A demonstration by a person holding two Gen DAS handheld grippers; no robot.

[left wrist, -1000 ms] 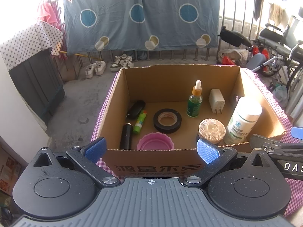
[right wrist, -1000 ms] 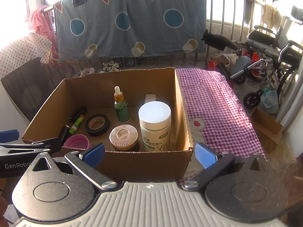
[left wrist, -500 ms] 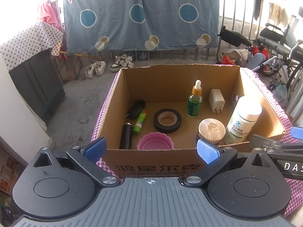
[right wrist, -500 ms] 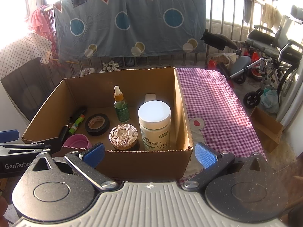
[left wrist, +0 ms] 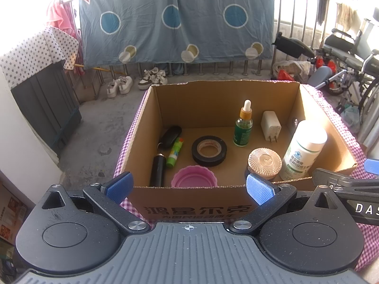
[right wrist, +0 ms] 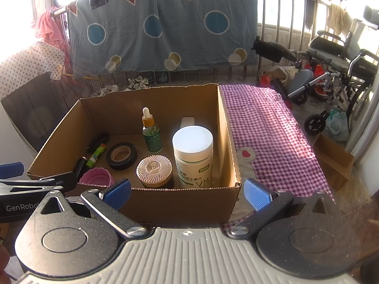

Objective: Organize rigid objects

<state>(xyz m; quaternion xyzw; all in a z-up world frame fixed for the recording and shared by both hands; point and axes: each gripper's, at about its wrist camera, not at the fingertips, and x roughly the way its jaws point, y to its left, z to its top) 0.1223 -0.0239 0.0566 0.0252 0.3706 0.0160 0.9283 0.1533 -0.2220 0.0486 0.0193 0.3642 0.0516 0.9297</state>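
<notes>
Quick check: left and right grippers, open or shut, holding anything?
Left gripper: open, holding nothing, in front of the cardboard box.
Right gripper: open, holding nothing.

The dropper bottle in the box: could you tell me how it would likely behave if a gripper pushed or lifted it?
The dropper bottle stands upright, tall and narrow on a small base, so a push near its cap would probably tip it. Its body looks smooth and glassy, so it may be slippery and breakable. The black tape roll lies close by, so a toppled bottle might land against it.
</notes>
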